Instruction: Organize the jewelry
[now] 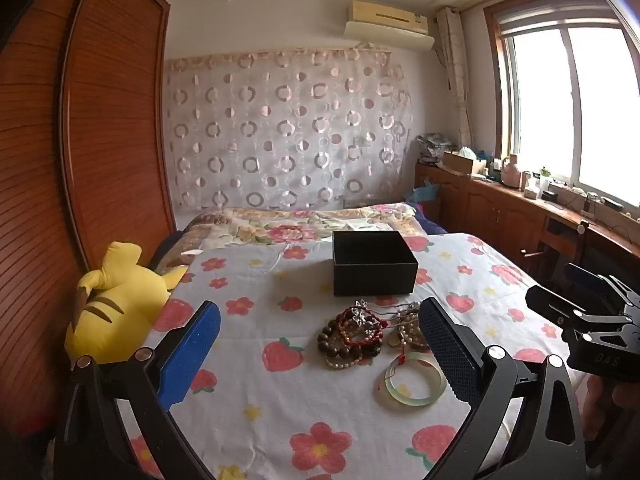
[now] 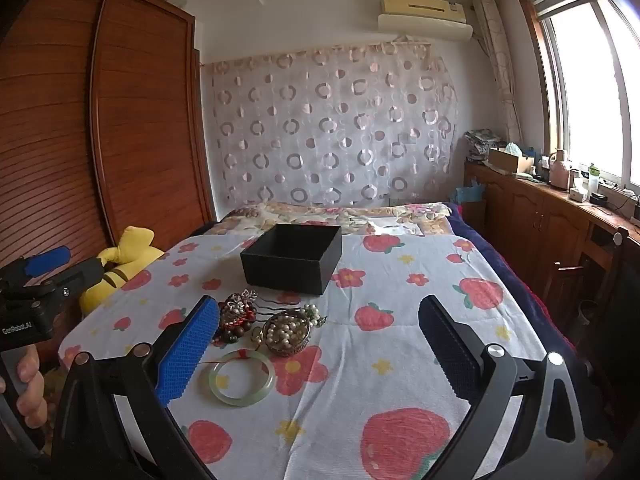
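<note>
A heap of jewelry (image 1: 362, 330) lies on the strawberry-print sheet: brown and red bead bracelets, pearl strands, a silver hairpin. A pale green jade bangle (image 1: 415, 378) lies nearest me; it also shows in the right wrist view (image 2: 242, 378), beside a small metal basket of pearls (image 2: 287, 334). An open, empty black box (image 1: 372, 262) stands behind the heap, and in the right wrist view (image 2: 294, 258). My left gripper (image 1: 320, 344) is open above the sheet, the heap between its fingers. My right gripper (image 2: 320, 344) is open and empty, to the right of the heap.
A yellow plush toy (image 1: 116, 304) lies at the bed's left edge against the wooden wardrobe (image 1: 112, 120). A floral quilt (image 1: 304, 224) is bunched behind the box. Wooden cabinets (image 2: 560, 220) with clutter run under the window on the right.
</note>
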`<control>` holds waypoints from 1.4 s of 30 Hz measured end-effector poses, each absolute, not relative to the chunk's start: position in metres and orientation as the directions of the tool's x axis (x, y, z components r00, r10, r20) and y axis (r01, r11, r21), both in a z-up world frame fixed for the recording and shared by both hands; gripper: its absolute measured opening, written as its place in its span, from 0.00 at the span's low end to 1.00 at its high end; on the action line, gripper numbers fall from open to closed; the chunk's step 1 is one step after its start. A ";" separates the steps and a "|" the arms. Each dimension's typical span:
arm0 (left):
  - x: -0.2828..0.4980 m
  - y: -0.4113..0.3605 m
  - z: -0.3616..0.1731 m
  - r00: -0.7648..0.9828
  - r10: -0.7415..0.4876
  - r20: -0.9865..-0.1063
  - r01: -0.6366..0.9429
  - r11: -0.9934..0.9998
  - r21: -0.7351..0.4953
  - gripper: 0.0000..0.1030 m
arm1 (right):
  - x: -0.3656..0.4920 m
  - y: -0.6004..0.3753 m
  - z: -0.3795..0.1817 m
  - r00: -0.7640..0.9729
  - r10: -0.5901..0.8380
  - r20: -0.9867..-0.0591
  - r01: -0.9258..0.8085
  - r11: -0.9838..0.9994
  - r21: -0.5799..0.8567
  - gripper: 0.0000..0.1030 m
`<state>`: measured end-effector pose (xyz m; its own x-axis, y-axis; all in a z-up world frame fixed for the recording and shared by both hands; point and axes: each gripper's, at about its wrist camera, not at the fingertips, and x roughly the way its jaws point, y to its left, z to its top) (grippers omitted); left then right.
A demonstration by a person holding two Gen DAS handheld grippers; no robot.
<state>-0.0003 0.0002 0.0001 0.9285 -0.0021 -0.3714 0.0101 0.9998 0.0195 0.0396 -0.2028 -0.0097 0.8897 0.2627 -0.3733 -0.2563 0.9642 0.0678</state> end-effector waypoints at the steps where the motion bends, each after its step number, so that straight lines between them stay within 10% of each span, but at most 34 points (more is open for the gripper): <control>1: 0.000 0.000 0.000 0.928 -0.001 -0.373 0.010 1.000 0.020 0.93 | 0.039 -0.203 -0.009 0.890 0.264 -0.372 -0.256 0.964 0.071 0.98; 42: 0.001 0.000 0.000 0.930 -0.001 -0.366 0.011 1.000 0.025 0.93 | 0.037 -0.202 -0.001 0.892 0.268 -0.364 -0.256 0.963 0.081 0.98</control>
